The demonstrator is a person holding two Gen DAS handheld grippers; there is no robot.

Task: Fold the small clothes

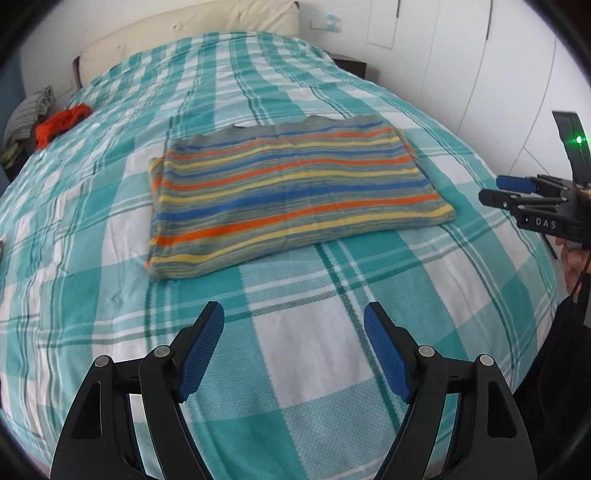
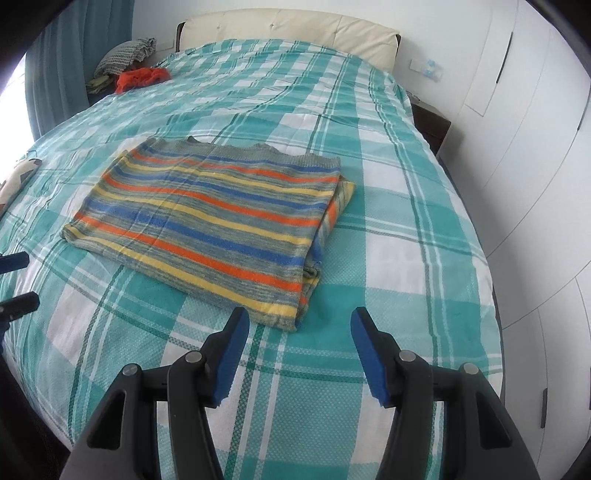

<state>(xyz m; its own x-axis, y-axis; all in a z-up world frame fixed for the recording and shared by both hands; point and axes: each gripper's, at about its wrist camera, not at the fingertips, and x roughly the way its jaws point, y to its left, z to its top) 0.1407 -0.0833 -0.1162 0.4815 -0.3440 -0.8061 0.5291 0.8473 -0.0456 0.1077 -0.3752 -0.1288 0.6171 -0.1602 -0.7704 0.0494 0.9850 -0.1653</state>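
Observation:
A striped knit garment (image 1: 291, 195) in orange, blue, yellow and grey lies folded into a flat rectangle on the bed; it also shows in the right wrist view (image 2: 218, 221). My left gripper (image 1: 293, 314) is open and empty, hovering over the bedspread in front of the garment's near edge. My right gripper (image 2: 299, 319) is open and empty, just short of the garment's near right corner. The right gripper also shows at the right edge of the left wrist view (image 1: 495, 190). The left gripper's fingertips (image 2: 18, 260) show at the left edge of the right wrist view.
The bed has a teal and white checked bedspread (image 1: 295, 369). An orange-red garment (image 2: 142, 78) and a pile of grey and green clothes (image 2: 122, 59) lie near the far left corner. White wardrobe doors (image 2: 535, 147) stand to the right. A cream headboard (image 2: 295, 29) is at the back.

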